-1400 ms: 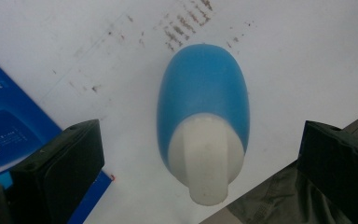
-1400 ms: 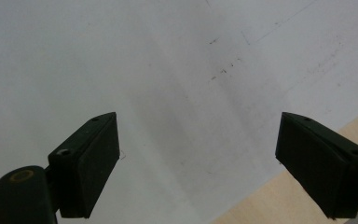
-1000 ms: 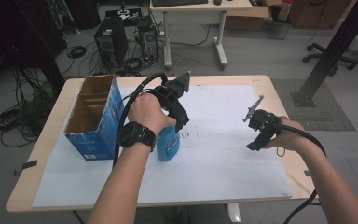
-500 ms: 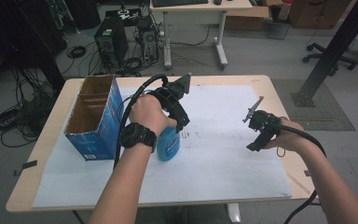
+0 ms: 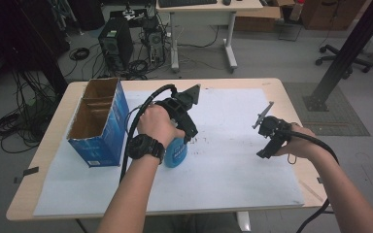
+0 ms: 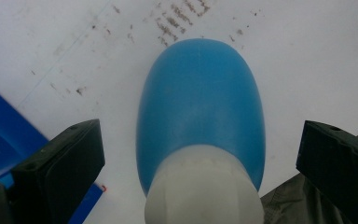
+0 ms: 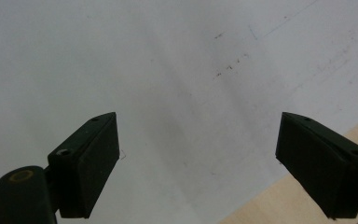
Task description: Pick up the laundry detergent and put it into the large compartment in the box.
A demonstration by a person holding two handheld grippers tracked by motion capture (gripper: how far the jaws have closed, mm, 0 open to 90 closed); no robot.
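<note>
- the table [image 5: 53, 145] is a pale wooden top with rounded corners, standing on a grey floor with cables and computer towers behind it
- a large white paper sheet [image 5: 233, 184] covers most of the table; it carries faint dark smudges near its middle, seen also in the left gripper view [image 6: 307, 56] and the right gripper view [image 7: 168, 70], where a strip of bare wood shows at the lower right corner
- a blue cardboard box [image 5: 99, 124], open at the top with a divider inside, stands upright at the left end of the table on the edge of the paper; a corner of it shows at the lower left of the left gripper view [image 6: 0, 140]
- the left gripper [image 5: 184, 133] is held in the person's left hand [image 5: 153, 124], a black watch on the wrist, and points down over the bottle
- its jaws stand wide apart, one on either side of the bottle with clear gaps, touching nothing
- the right gripper [image 5: 267, 145] is held in the person's right hand [image 5: 298, 145] low over the right part of the paper, well apart from the bottle; its jaws are spread wide with only paper between them
- the blue bottle [image 5: 176, 154] with a white cap stands upright on the paper just right of the box, directly under the left gripper; in the left gripper view [image 6: 200, 107] the cap faces the camera
</note>
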